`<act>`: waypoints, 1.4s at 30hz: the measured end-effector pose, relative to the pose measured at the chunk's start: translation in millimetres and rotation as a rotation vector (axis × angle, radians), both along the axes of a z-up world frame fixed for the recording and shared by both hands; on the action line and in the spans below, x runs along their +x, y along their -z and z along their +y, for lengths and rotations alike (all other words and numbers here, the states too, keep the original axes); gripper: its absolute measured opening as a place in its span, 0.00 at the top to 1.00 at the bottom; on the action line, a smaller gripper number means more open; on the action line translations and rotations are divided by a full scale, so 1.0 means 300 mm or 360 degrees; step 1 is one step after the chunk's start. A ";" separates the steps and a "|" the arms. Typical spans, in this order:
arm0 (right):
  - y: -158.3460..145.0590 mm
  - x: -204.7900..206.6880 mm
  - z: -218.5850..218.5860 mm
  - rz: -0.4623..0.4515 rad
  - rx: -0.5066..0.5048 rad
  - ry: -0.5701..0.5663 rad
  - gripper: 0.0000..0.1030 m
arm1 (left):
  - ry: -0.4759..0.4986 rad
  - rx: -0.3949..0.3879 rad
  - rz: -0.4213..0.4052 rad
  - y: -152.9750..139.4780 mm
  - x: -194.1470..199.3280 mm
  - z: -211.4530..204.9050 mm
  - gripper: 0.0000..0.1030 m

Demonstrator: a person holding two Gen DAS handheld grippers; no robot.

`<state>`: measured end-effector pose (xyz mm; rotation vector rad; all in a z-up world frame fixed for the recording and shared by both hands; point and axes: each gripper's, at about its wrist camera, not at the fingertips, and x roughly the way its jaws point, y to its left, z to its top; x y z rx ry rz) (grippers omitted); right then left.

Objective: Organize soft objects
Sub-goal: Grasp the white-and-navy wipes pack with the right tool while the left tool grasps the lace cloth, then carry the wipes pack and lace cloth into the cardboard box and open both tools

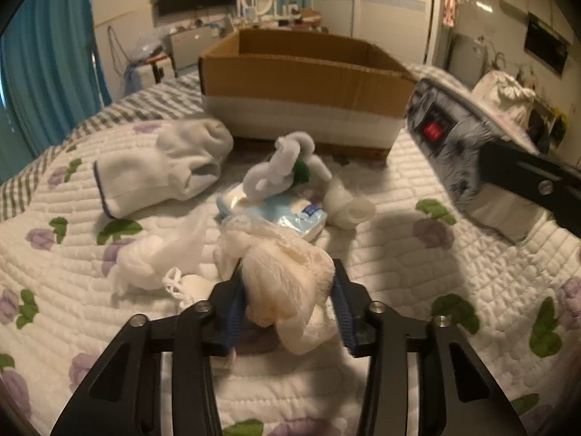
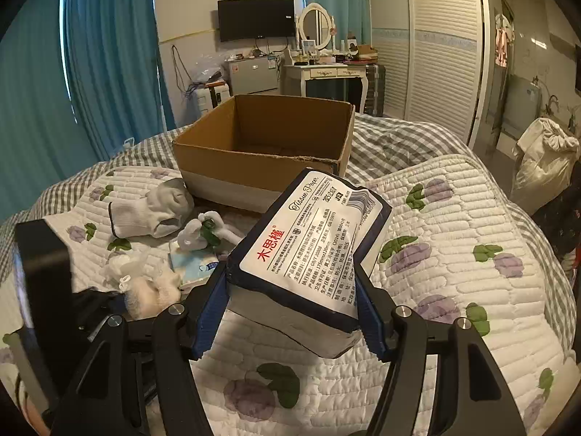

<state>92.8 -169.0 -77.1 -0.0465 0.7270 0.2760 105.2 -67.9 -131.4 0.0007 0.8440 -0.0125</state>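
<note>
My left gripper (image 1: 287,283) is shut on a cream mesh cloth bundle (image 1: 287,279) low over the quilt. My right gripper (image 2: 294,290) is shut on a tissue paper pack (image 2: 308,254) with a white label and dark edges, held above the bed; the pack also shows in the left wrist view (image 1: 450,134). An open cardboard box (image 2: 261,145) stands on the bed beyond both grippers; it also shows in the left wrist view (image 1: 305,83). White gloves (image 1: 163,167), a white plush toy (image 1: 283,167), a small blue tissue packet (image 1: 287,214) and a white plastic bag (image 1: 163,254) lie in front of the box.
A floral quilt (image 2: 454,272) covers the bed over a grey checked sheet (image 2: 399,138). Teal curtains (image 2: 90,72) hang at the left. A dresser with a mirror (image 2: 319,69) and a wardrobe (image 2: 435,54) stand behind. A full white bag (image 2: 541,160) sits at the right.
</note>
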 end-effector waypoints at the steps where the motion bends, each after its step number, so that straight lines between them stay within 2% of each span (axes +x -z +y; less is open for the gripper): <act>1: 0.001 0.000 -0.003 0.0004 0.0007 -0.0001 0.38 | -0.0015 0.0011 -0.0005 0.001 -0.001 0.004 0.64; 2: 0.002 -0.003 -0.006 0.0004 0.0014 0.0000 0.38 | -0.0013 0.0004 -0.0009 0.000 -0.001 0.005 0.72; 3: 0.002 -0.006 -0.009 0.0002 0.0019 0.0002 0.38 | -0.0009 -0.0007 -0.0009 -0.002 -0.003 0.008 0.75; 6: 0.000 -0.026 -0.023 -0.0003 0.0041 0.0002 0.38 | 0.0010 -0.0015 -0.0027 -0.033 -0.027 0.014 0.80; 10: -0.044 -0.069 -0.027 -0.0050 0.0048 -0.0020 0.38 | 0.0039 -0.0046 -0.0106 -0.133 -0.081 0.019 0.80; 14: -0.146 -0.111 -0.036 -0.0140 0.0065 -0.0077 0.38 | 0.0070 -0.0100 -0.0256 -0.304 -0.128 0.023 0.80; 18: -0.283 -0.122 -0.048 -0.0267 0.0038 -0.0128 0.38 | 0.0115 -0.0101 -0.0383 -0.453 -0.135 0.015 0.80; 22: -0.407 -0.071 -0.049 -0.0359 0.0059 -0.0187 0.38 | 0.0130 -0.0120 -0.0451 -0.554 -0.081 0.022 0.80; 25: -0.467 0.012 -0.029 -0.0408 0.0066 -0.0233 0.38 | 0.0128 -0.0062 -0.0493 -0.608 0.008 0.016 0.80; 28: -0.478 0.128 0.009 -0.0423 0.0061 -0.0287 0.38 | 0.0130 -0.0021 -0.0543 -0.621 0.090 0.017 0.80; 31: -0.443 0.277 0.040 -0.0344 0.0122 -0.0301 0.38 | 0.0181 -0.0006 -0.0564 -0.596 0.210 0.015 0.80; 35: -0.343 0.482 0.066 -0.0252 0.0174 -0.0305 0.38 | 0.0184 0.0032 -0.0499 -0.512 0.379 0.021 0.80; 39: -0.201 0.668 0.073 -0.0168 0.0195 -0.0271 0.38 | 0.0185 0.0001 -0.0425 -0.427 0.516 0.046 0.80; 42: -0.132 0.721 0.074 -0.0180 0.0193 -0.0238 0.38 | 0.0173 0.0011 -0.0369 -0.372 0.587 0.063 0.76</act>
